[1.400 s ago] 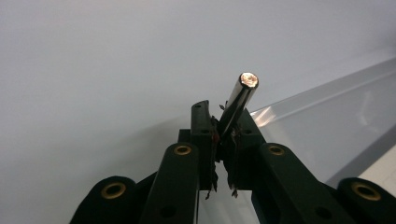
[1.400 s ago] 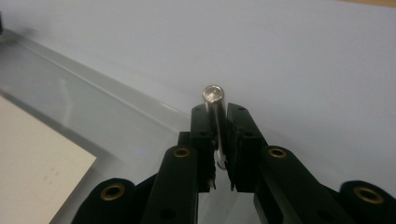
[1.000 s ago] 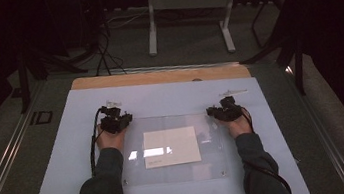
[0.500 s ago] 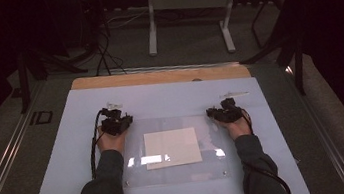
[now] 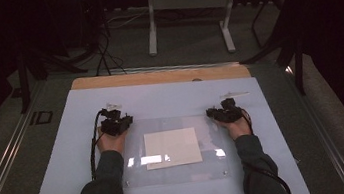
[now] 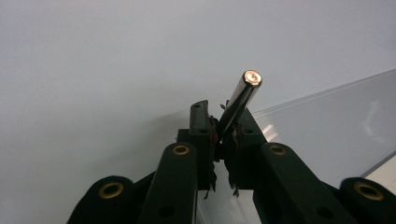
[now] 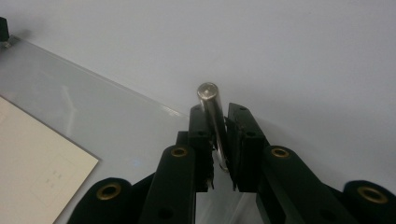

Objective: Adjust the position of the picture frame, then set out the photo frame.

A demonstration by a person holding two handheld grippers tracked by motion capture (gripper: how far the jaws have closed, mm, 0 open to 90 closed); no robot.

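With each tool pinching a short polished metal rod, left and right, over the clear plastic sheet's corners on my desk, either slick rod may slip or twist.

Both forearms wear dark grey-green long sleeves that end at the wrists. The left gripper and right gripper are black, compact and angular, and a black cable loops from each down along the sleeve. In the gripper views, each has two black jaws on thick black link arms with brass-ringed pivot holes, and frayed pad edges line the jaws' inner faces.
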